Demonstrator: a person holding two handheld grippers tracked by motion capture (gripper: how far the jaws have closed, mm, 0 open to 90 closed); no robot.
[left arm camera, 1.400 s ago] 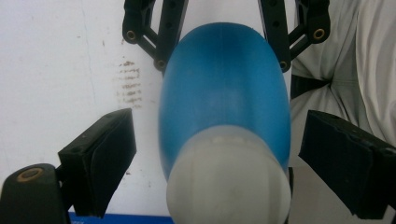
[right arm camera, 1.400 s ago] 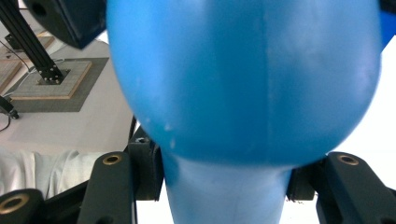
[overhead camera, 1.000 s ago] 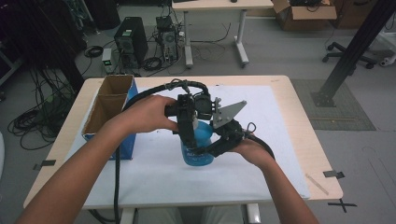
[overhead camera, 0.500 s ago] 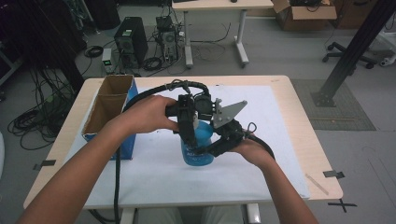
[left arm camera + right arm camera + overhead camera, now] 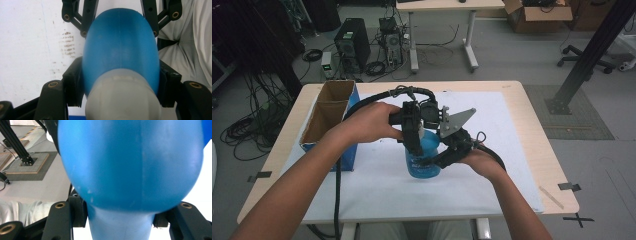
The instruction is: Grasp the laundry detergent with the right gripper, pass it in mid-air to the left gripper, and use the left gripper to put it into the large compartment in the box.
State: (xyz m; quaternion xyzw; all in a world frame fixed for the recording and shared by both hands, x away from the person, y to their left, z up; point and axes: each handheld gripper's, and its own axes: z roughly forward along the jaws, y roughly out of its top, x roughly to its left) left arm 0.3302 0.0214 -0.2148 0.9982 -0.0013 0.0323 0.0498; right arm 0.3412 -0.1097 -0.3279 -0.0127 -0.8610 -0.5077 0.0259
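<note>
The upright blue plastic bottle (image 5: 423, 159), standing mid-table (image 5: 512, 150), is clamped at its upper part by the left gripper (image 5: 416, 145) from above and lower down by the right gripper (image 5: 439, 161) from its right.

One blue bottle (image 5: 423, 159), one cardboard box (image 5: 328, 117), two hand-held grippers, left (image 5: 416, 142) and right (image 5: 443, 156), and one white sheet (image 5: 507, 145) on the bench (image 5: 539, 135).

The bottle (image 5: 423, 159) stands mid-table (image 5: 512, 100), with the cardboard box (image 5: 329, 112) to its left.
</note>
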